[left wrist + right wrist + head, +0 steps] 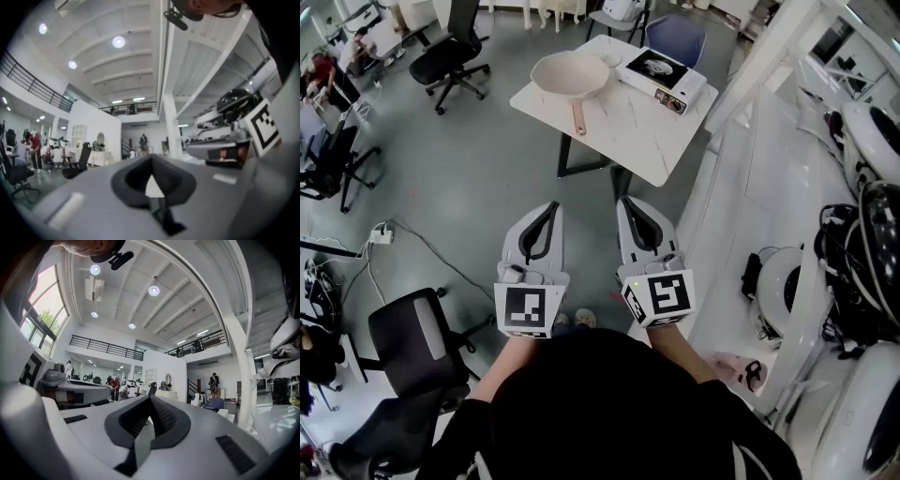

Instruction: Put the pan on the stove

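Note:
A beige pan (pixel 569 77) with a pinkish handle lies on the white table (pixel 647 141) ahead, left of a white portable stove (pixel 661 75) with a dark burner. Both grippers are held close to my body, well short of the table, and point forward. My left gripper (pixel 549 208) is shut with nothing in it. My right gripper (pixel 627 202) is shut and empty too. In the left gripper view the closed jaws (pixel 152 161) face the hall. The right gripper view shows its closed jaws (pixel 150 401) the same way; pan and stove are hidden in both.
Black office chairs (pixel 450 56) stand at the far left and one (pixel 412 347) at my near left, with cables (pixel 412 239) on the floor. A blue chair (pixel 675 37) sits behind the table. White racks and robot parts (pixel 853 244) fill the right side.

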Demonstrator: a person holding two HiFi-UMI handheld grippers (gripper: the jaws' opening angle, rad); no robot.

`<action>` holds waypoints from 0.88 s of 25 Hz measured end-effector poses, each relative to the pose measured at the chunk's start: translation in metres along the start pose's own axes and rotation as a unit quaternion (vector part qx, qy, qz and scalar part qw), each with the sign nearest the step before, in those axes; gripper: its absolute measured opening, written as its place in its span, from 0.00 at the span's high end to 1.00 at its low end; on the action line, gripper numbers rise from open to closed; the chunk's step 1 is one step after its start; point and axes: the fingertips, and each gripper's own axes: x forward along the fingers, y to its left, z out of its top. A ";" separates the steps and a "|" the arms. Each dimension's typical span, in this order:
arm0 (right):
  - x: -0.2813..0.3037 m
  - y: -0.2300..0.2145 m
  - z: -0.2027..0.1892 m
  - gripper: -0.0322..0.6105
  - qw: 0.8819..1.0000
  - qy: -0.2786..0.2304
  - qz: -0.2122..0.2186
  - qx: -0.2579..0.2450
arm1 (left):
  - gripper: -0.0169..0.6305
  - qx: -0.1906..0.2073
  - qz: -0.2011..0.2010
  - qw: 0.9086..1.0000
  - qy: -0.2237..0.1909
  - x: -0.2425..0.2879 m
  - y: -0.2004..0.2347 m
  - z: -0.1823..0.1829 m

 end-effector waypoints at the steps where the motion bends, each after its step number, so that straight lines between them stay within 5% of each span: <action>1: -0.001 -0.003 -0.001 0.92 1.000 0.000 -0.002 -0.001 | 0.97 0.001 0.001 1.000 0.002 0.001 -0.002 -0.001; 12: 0.004 -0.028 -0.013 0.91 1.000 -0.001 -0.006 0.026 | 0.97 0.004 -0.004 1.000 0.025 0.023 -0.004 -0.012; 22: 0.089 -0.043 -0.028 0.91 1.000 0.008 -0.014 0.009 | 0.97 -0.018 -0.008 1.000 -0.002 0.089 0.051 -0.028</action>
